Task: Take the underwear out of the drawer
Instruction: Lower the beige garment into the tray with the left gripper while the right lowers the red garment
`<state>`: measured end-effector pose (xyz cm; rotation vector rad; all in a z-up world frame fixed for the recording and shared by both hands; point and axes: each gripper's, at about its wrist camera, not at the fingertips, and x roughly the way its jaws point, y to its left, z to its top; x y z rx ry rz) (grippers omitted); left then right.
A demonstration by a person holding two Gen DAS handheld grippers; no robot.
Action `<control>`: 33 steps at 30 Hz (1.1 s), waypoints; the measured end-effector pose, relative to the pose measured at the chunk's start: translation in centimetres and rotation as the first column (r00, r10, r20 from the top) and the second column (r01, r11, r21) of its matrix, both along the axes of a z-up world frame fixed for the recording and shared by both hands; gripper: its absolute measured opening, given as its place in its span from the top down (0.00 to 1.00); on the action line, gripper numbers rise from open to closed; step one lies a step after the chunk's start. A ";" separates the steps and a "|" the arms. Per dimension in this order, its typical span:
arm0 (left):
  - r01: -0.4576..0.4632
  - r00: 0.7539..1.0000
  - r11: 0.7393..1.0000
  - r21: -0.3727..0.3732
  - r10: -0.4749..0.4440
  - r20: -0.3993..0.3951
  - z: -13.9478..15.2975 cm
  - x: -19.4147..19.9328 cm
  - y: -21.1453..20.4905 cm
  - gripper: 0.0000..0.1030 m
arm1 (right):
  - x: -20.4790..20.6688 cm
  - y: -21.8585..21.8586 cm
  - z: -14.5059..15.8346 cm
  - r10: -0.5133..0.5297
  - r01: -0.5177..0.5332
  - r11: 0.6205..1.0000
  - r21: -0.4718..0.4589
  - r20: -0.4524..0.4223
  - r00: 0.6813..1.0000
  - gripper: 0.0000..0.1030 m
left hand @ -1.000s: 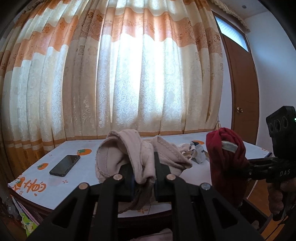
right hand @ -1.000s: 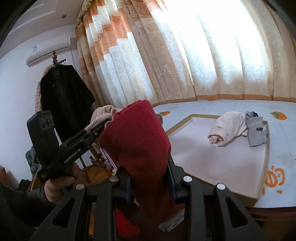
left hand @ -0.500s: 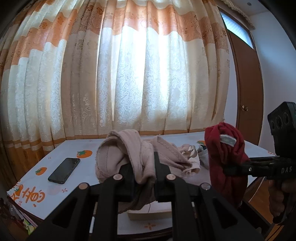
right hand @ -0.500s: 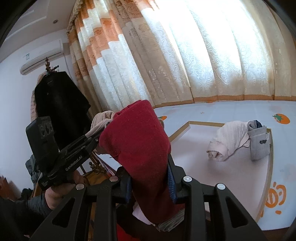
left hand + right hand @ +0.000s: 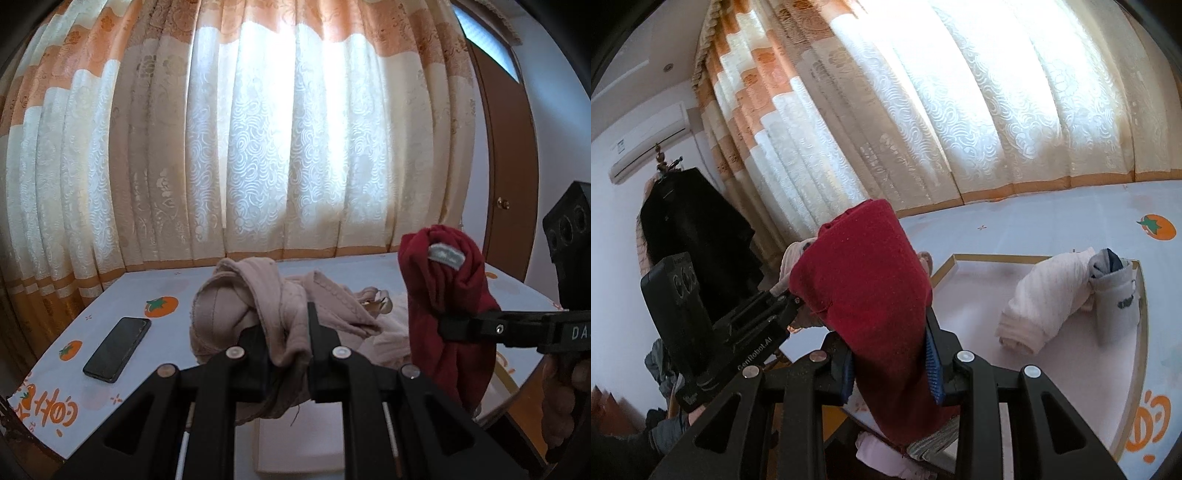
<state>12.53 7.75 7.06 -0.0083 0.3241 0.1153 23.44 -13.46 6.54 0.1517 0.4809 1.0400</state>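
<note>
Gripper pair (image 5: 286,350) (image 5: 892,363), two garments (image 5: 236,306) (image 5: 864,288)

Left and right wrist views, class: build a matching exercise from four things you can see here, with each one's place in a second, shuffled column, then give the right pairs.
Things
1. red underwear
2. beige underwear
3. black phone
4. rolled pale pink garment

Places
A. flat on the persimmon-print tablecloth
B. on the pink board, beside a grey roll
C. clamped in the right hand-held gripper
D. clamped in the left hand-held gripper

Pairs: 1-C, 2-D, 3-A, 4-B
</note>
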 end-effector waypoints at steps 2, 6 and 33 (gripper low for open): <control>-0.007 1.000 1.000 0.006 0.007 -0.005 0.1 0.8 0.0 0.88 | 0.7 0.3 0.2 -0.012 0.012 1.000 -0.001 -0.010 1.000 0.67; -0.017 1.000 1.000 -0.004 0.017 -0.022 0.1 2.4 0.3 0.88 | 2.1 0.7 0.5 -0.023 0.023 1.000 0.005 -0.040 0.999 0.67; -0.150 0.975 0.984 -0.097 0.131 -0.182 -1.6 9.9 1.6 0.88 | 11.3 5.0 -0.9 -0.158 0.155 0.987 -0.030 -0.271 0.949 0.66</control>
